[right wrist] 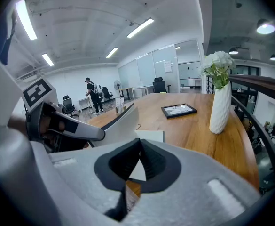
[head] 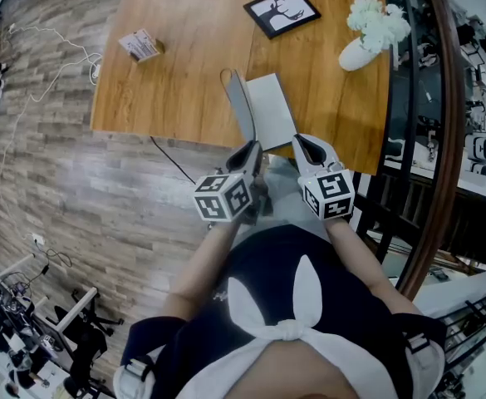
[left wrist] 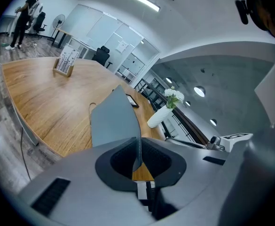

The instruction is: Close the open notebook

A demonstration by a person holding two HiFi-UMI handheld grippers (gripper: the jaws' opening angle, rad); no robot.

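The notebook (head: 272, 110) lies at the bench's (head: 184, 65) near edge, its raised cover (left wrist: 113, 121) pinched in the left claw (left wrist: 138, 149). The right claw (right wrist: 138, 145) is clenched and empty. Swinging the cover may drag the unpinned notebook, or the thin edge may slip free.

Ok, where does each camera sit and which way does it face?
Head view: person's head, steeply down on the wooden table and grey open notebook; shows left gripper, right gripper, forearms.
Left gripper view: along its fingers, shut on the notebook's raised cover, across the table.
Right gripper view: along its closed fingers across the table; left gripper at left.
Both gripper views share the white vase of flowers.
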